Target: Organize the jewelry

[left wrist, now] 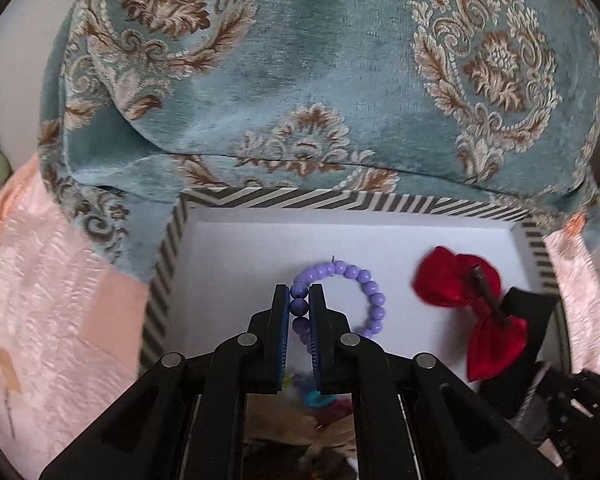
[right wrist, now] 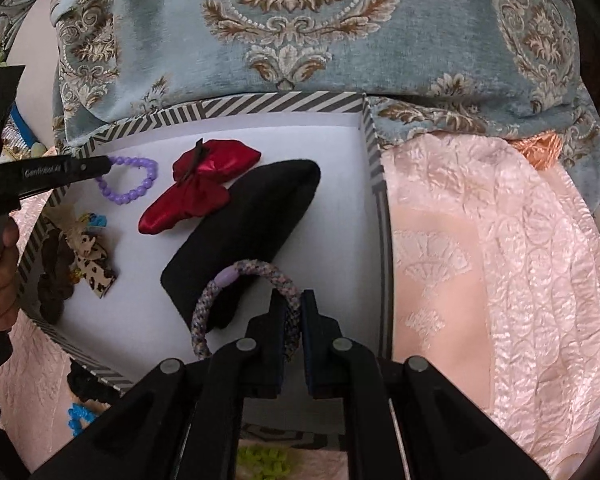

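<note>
Pink quilted bedding and a teal brocade cushion surround a striped-rim box with a white floor. Left gripper is closed on a purple bead bracelet; right gripper is clamped on a braided hair tie. A red satin bow overlaps a black felt pad.
</note>
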Demonstrator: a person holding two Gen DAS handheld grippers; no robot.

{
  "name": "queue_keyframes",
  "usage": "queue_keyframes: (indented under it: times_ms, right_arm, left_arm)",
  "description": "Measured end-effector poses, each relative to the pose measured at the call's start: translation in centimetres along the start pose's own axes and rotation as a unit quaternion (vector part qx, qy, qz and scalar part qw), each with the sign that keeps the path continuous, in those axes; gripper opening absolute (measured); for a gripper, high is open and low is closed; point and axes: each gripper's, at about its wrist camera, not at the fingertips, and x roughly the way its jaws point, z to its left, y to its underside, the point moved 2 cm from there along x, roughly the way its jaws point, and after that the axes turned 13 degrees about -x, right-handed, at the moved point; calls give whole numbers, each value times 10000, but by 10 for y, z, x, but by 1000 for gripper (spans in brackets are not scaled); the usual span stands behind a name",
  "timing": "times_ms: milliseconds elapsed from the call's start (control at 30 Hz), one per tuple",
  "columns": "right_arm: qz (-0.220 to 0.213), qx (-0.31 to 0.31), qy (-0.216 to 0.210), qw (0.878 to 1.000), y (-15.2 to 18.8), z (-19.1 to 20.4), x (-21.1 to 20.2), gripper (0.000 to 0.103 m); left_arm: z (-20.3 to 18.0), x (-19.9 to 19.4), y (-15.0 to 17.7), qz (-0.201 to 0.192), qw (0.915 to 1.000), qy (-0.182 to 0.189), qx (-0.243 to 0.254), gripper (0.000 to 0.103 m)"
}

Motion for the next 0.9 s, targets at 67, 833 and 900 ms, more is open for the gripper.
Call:
queue_keyframes:
  times_ms: [67,833,900]
  right_arm:
    - [-35,-25,-57,10000,0,1,-1,13]
    - [-748,749,-31,9944,55,-4,-93,40]
    - [-601,860,-126,9944,74,3,-96,40]
  left_arm:
    - [2,-3,3,-52,9999,-144,29,0]
    - [20,-126,104,-505,9983,263,125,10]
    - [17,-129,120,-312,9992,239,121,10]
